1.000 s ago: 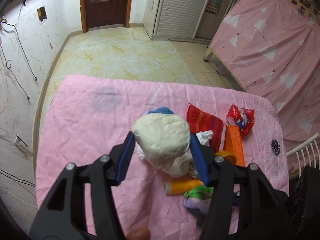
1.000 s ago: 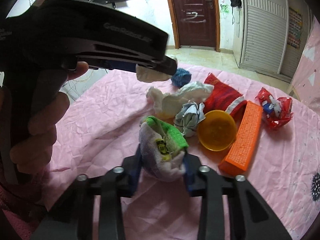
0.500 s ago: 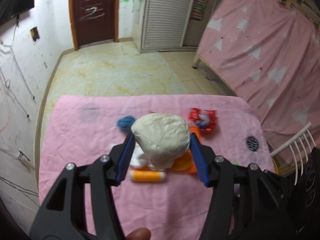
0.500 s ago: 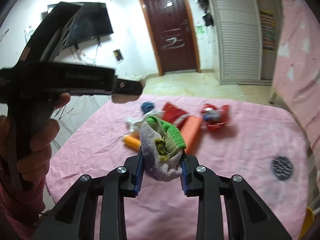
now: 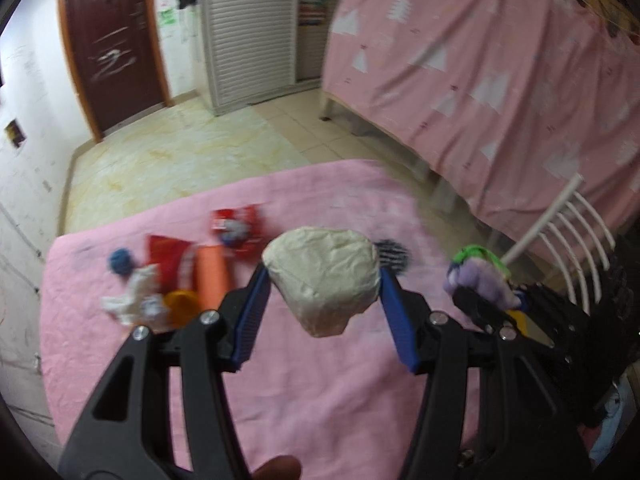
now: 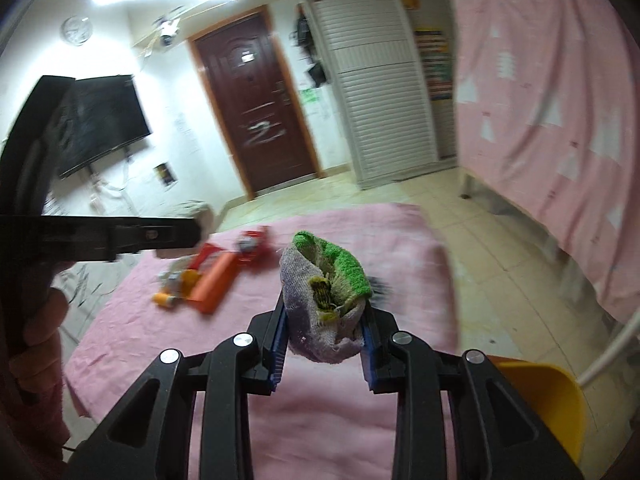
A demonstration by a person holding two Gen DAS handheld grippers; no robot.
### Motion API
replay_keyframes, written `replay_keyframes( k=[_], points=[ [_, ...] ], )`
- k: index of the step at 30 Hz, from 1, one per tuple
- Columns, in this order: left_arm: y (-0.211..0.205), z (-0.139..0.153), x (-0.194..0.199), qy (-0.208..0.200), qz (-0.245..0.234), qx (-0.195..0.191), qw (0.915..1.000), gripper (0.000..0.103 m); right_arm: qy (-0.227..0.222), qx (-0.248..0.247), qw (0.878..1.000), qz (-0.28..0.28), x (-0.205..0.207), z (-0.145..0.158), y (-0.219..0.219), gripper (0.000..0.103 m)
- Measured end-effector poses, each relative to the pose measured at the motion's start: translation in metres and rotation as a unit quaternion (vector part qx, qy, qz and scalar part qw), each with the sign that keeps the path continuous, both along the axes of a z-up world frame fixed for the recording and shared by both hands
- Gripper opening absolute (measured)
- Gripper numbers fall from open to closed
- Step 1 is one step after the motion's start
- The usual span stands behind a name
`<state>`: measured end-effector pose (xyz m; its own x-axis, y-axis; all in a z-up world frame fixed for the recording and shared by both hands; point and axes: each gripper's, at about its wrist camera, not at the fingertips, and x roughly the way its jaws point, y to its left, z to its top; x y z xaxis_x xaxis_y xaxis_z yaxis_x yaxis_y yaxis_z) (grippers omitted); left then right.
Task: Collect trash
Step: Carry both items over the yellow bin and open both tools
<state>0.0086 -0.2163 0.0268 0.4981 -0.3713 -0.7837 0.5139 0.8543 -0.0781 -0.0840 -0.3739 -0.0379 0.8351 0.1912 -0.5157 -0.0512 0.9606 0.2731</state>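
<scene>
Both loads have swung rightward off the heap, toward the table's right edge.

Left gripper (image 5: 322,280) is clamped on a cream paper wad (image 5: 323,276); right gripper (image 6: 324,322) is clamped on a green-and-lilac rag bundle (image 6: 326,300). This looks like the carrying step; next comes lining up over the yellow bin (image 6: 540,396), low to the right of the right claw, and releasing. Remaining litter (image 5: 180,280) lies far left of the claws on the pink cloth (image 5: 320,400); a white chair back (image 5: 568,240) crowds the bin side.
</scene>
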Motion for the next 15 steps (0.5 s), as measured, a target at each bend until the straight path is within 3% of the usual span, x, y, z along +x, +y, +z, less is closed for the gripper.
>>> replay_keyframes(
  k=[15],
  points=[
    [-0.128, -0.045, -0.051, 0.060, -0.106, 0.032, 0.9921, 0.054, 0.038, -0.001, 0.994, -0.098, -0.059, -0.049, -0.110, 0.024]
  ],
)
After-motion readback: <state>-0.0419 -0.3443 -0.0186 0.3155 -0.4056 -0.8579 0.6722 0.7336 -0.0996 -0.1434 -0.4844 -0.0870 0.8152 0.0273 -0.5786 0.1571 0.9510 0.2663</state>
